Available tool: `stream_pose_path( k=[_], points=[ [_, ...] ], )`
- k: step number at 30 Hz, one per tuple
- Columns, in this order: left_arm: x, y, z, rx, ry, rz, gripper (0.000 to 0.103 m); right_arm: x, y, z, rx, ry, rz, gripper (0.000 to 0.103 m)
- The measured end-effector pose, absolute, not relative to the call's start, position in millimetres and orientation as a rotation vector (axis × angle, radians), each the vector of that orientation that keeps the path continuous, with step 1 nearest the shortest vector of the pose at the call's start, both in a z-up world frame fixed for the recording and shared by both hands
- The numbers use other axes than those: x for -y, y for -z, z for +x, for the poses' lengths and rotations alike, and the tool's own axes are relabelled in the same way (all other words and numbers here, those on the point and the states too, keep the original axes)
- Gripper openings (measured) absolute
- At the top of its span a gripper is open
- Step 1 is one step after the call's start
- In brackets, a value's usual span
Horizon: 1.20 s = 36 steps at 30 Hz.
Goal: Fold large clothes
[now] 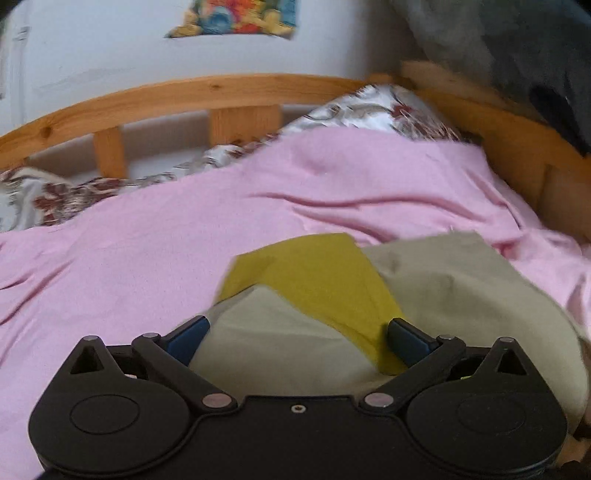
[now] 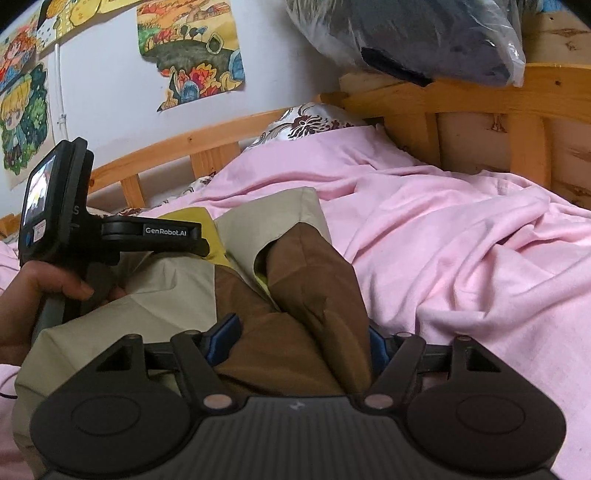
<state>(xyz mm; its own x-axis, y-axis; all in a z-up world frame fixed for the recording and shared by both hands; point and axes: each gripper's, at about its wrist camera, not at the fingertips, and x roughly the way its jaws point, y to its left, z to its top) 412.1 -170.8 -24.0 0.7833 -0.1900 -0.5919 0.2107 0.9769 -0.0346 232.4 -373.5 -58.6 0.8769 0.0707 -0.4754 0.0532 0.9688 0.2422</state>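
Observation:
A garment in beige [image 1: 461,288], mustard yellow [image 1: 314,273] and brown [image 2: 306,280] panels lies crumpled on a pink sheet [image 1: 129,251]. My left gripper [image 1: 299,338] hovers over its beige and yellow part with jaws spread wide, and the cloth lies under the gap untouched by the pads. In the right wrist view a bunched brown fold fills the gap of my right gripper [image 2: 301,341]. The jaws stand well apart, and the fold hides most of the right pad. A person's hand [image 2: 44,284] grips the left gripper's handle at the left edge.
A wooden bed rail [image 1: 221,88] curves behind the sheet, and a headboard [image 2: 480,96] stands at the right. A floral pillow [image 1: 388,107] lies in the corner. A plastic bag of dark cloth [image 2: 424,33] rests on the headboard. Drawings [image 2: 192,48] hang on the wall.

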Motion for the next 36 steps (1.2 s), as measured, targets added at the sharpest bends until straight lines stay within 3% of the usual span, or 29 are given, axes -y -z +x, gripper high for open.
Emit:
stream_pose_path(
  k=[8,16,25,30,33,36],
  points=[
    [105.8,-16.8,320.1,-0.664,0.119,-0.119,0.102,366.0,16.3,203.5,-0.349,0.017,0.163,0.089],
    [47.5,-8.2,250.2,-0.732,0.015,-0.283,0.102,304.8,18.2,196.5,-0.307,-0.078,-0.106,0.09],
    [43.9,0.2,239.5,-0.79,0.009,-0.265,0.102,279.9,61.5,198.4,-0.37,-0.03,-0.208,0.084],
    [52.4,-0.4,237.7,-0.795,0.043,-0.256,0.102,281.7,56.3,196.3,-0.37,-0.044,-0.19,0.084],
    [60.4,-5.0,235.2,-0.791,0.071,-0.248,0.102,290.8,39.9,193.6,-0.342,-0.058,-0.157,0.086],
    [68.9,-11.5,232.7,-0.766,0.097,-0.216,0.102,301.0,23.6,188.9,-0.271,-0.042,-0.139,0.096]
  ],
)
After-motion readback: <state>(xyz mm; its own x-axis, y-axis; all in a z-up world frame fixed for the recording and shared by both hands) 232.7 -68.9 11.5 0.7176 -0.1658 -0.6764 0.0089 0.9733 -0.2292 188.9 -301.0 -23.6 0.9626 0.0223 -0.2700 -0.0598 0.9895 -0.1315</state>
